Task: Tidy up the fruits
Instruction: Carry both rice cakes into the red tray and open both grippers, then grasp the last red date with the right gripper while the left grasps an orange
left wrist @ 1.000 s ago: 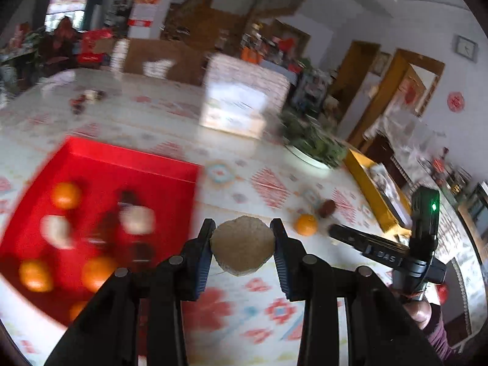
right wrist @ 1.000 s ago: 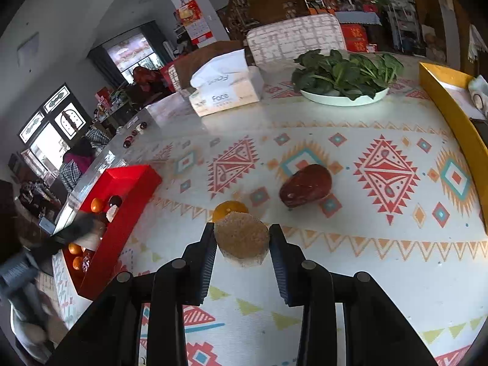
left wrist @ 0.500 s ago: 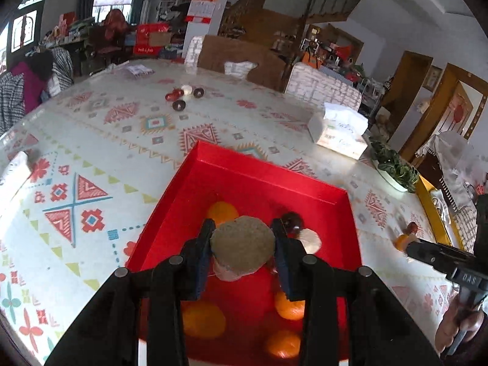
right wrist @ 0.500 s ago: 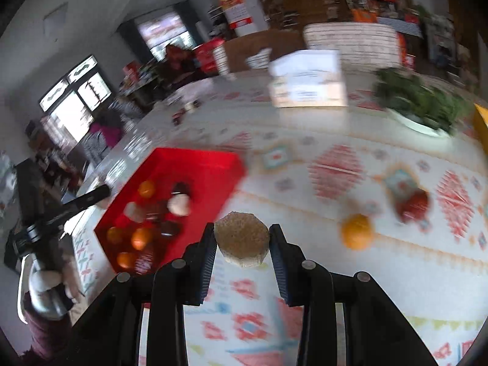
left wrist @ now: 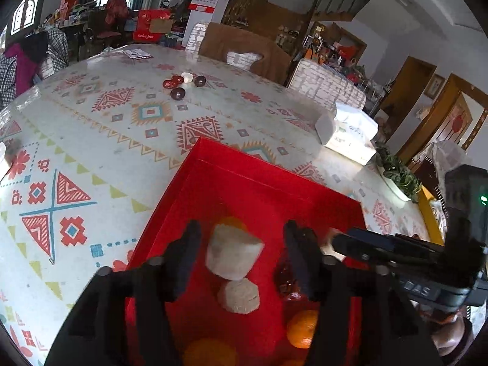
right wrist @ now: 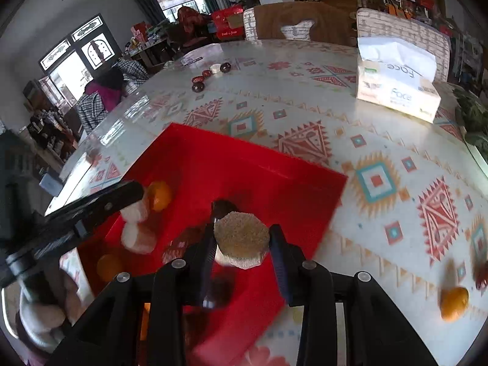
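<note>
A red tray (left wrist: 259,164) (right wrist: 244,146) holds several oranges, dark red fruits and a pale fruit piece (left wrist: 239,296). My left gripper (left wrist: 242,256) hangs over the tray with its jaws opening. A pale fruit chunk (left wrist: 233,254) sits loose between them, clear of both pads. My right gripper (right wrist: 243,247) is over the tray's near right part, and its pads are still on a tan-topped fruit piece (right wrist: 242,238) as the jaws start opening. The other gripper's fingers (left wrist: 366,244) (right wrist: 91,210) show at the side of each view.
An orange (right wrist: 453,303) and a dark red fruit (right wrist: 482,273) lie on the patterned tablecloth right of the tray. A tissue box (right wrist: 396,91) and a plate of greens (left wrist: 396,177) stand at the far right. Small dark fruits (left wrist: 183,87) lie far back.
The left gripper swung over the red tray, then opened and let go of its pale chunk. The right gripper carried its tan-topped piece from the open table to above the tray.
</note>
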### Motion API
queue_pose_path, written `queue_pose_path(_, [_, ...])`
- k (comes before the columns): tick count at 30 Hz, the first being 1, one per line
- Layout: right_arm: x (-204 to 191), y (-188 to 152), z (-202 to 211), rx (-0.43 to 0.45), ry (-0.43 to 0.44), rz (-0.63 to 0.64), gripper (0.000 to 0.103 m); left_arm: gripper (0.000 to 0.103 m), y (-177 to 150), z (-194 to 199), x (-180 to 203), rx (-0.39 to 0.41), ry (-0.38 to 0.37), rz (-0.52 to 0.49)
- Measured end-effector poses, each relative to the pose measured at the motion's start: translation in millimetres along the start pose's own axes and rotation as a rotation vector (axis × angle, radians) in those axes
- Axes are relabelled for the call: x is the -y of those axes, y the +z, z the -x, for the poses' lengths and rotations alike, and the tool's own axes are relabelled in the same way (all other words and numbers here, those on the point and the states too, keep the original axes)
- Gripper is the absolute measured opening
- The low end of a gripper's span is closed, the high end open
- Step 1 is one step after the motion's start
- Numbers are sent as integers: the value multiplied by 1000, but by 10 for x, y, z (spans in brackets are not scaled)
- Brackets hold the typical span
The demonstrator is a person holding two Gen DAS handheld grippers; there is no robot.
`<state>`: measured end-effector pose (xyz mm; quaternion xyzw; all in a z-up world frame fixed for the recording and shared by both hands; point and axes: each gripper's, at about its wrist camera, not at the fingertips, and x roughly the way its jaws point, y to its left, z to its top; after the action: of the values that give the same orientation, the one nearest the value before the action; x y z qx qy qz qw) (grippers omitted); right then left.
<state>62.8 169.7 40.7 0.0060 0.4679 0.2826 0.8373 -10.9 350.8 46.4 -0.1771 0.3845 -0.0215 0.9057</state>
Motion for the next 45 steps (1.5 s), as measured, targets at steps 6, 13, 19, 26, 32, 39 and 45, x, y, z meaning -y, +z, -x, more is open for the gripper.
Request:
queue_pose_path(6, [-27,-126,97,10,-38,25,53,67,-97,304,-13,49,-58,44])
queue_pose_path(13, [-672,-737,288,19,-236,400,53,69,-326,784,23,149,-120,122])
queue_pose_path(19, [-803,-937,229,-51,-306,506,52,74,-537,1043,65,188,-146,175])
queue_pose_path(26, [-796,-1126,368,-70,-312,478,50,74,-641,1181,217,199,-106,125])
queue_pose_path(32, [-753,-1385,602,-35,-277,468,50,74,-713,1240,447,195,-103,83])
queue_pose_path(39, [-61,-1313,1501,185,-207,229,50,78,-739,1482,939,238,-120,-28])
queue_pose_path(45, [978,-1106,2440,322,-367,2,50,83,-719,1573,1406,260,-150,-117])
